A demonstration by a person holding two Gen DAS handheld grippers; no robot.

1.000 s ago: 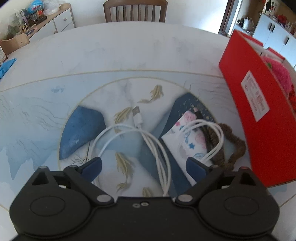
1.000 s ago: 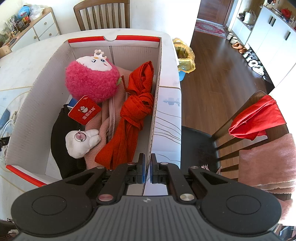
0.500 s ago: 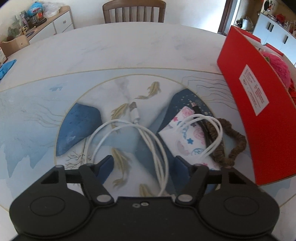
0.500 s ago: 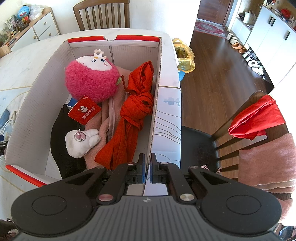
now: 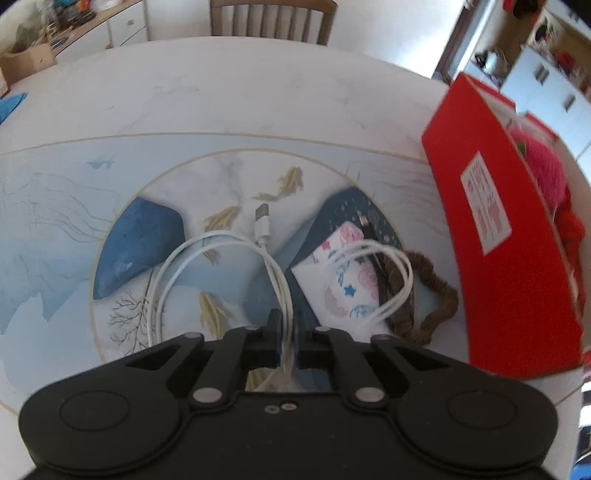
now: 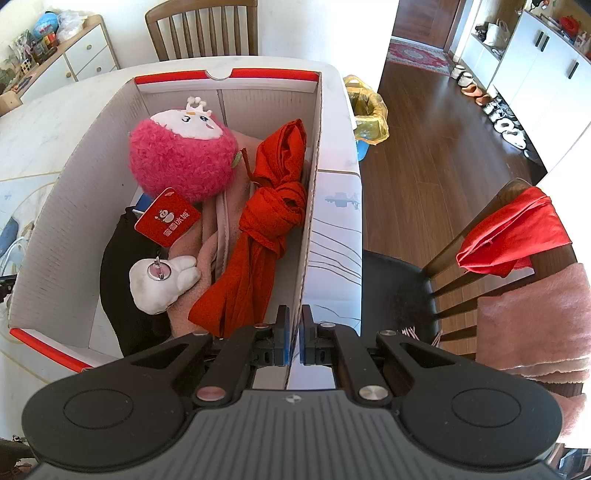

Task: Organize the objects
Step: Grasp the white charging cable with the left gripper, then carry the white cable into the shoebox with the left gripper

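Observation:
A coiled white charging cable lies on the painted round table. My left gripper is closing its jaws on the coil's near strands, which are pinched between the pads. To the right lie a floral pouch, a second white cable loop and a brown hair band. The red box stands at the right. My right gripper is shut on the box's right wall. Inside are a pink plush, a red cloth and a white plush.
A wooden chair stands at the table's far side. Right of the box, a chair holds a red cloth and a pink towel. A yellow-lined bin sits on the wood floor. A sideboard is at the back left.
The left gripper's jaws have gone from wide open to shut on the white cable's near strands. The right gripper has not moved.

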